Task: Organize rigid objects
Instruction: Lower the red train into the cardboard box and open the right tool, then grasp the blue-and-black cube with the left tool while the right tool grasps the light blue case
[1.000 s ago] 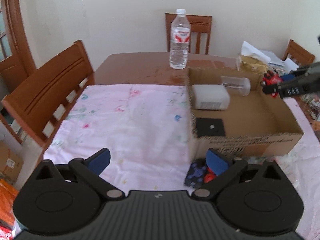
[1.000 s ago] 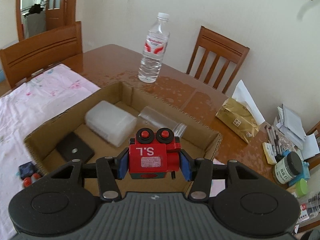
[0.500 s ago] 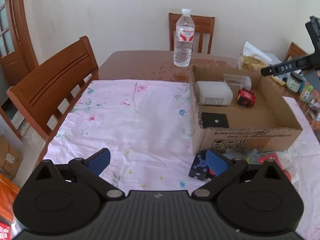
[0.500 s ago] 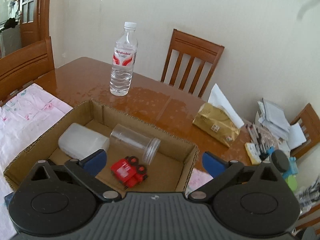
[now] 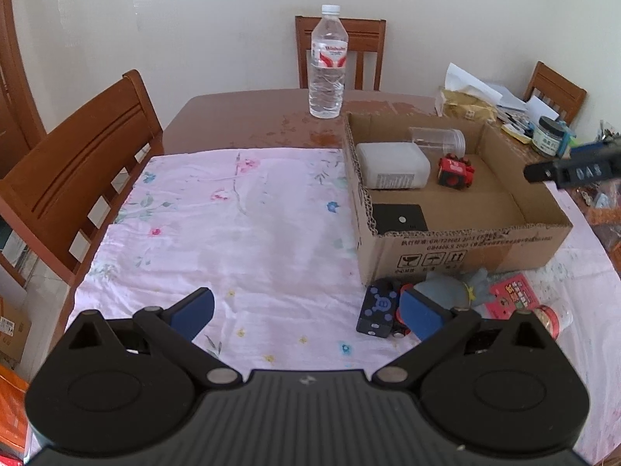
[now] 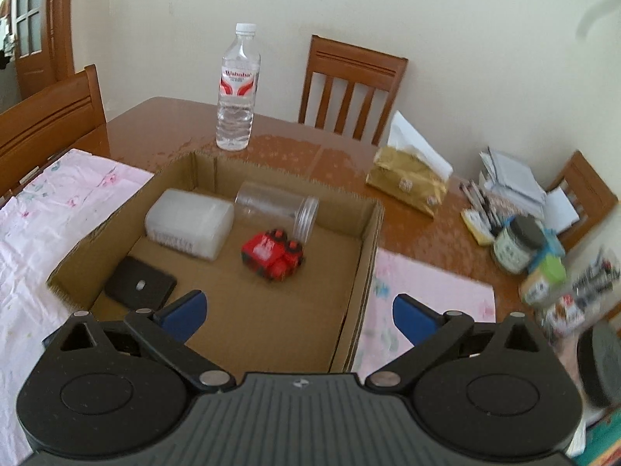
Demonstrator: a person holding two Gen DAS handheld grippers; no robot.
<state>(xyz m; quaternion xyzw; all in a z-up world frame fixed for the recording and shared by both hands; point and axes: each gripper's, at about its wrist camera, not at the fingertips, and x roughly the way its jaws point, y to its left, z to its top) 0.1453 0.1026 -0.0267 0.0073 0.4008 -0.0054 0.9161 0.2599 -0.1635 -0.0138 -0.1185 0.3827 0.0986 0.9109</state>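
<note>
— Starting at the left, what do we have?

— Our left gripper (image 5: 306, 312) hangs low over the pink floral cloth (image 5: 233, 225) on the tabletop (image 5: 240, 120), its jaws spread wide and holding nothing. Just beside its right fingertip we see a dark blue cube (image 5: 378, 312), with a grey pouch (image 5: 452, 291) and a pink packet (image 5: 512, 297) near it, all in front of the cardboard box (image 5: 458, 250).

— And inside the box?

— We count four things: a black square pad (image 6: 139, 283) in the near left corner, a white plastic case (image 6: 188, 223) behind it, a clear jar (image 6: 277, 209) lying on its side by the far wall, and the red toy robot (image 6: 271, 254) tipped over on the floor of the box, just in front of the jar's mouth.

— Our right side?

— Our right gripper (image 6: 297, 316) hovers over the box's near right corner, jaws spread, empty. A water bottle (image 6: 237, 89) stands upright beyond the box.
</note>
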